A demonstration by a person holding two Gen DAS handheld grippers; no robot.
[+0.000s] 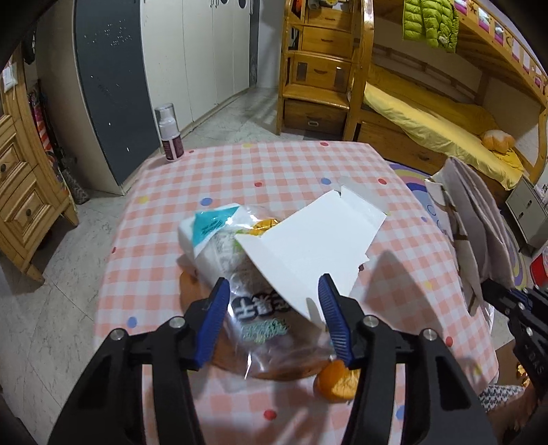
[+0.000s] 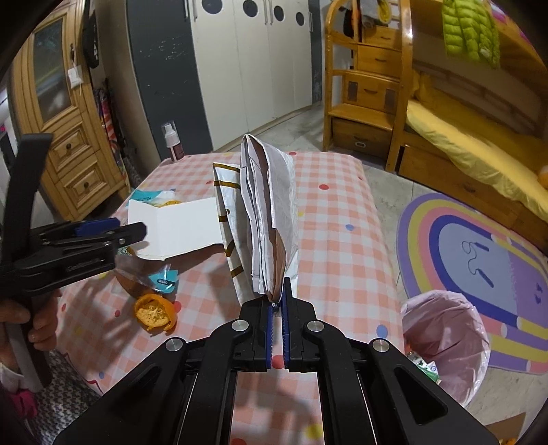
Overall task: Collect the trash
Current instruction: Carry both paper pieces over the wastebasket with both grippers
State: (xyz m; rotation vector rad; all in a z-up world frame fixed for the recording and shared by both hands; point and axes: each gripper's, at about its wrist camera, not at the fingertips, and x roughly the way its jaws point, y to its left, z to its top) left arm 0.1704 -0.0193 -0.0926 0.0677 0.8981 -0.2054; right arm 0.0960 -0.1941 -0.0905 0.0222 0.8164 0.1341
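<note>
Home, child's bedroom. Wooden bunk bed (image 1: 428, 116) with yellow sheet, stair-drawers (image 1: 318, 68) beside it, green puffer jacket (image 1: 430, 22) hung on upper rail. Rainbow rug (image 2: 476, 260) on tiled floor, wardrobe (image 2: 260, 61) with round cutouts, wooden dresser (image 2: 68, 137) at left. Bench (image 1: 291, 171) under pink checked cloth with dots; bin with pink liner (image 2: 448, 339) beside it.
</note>
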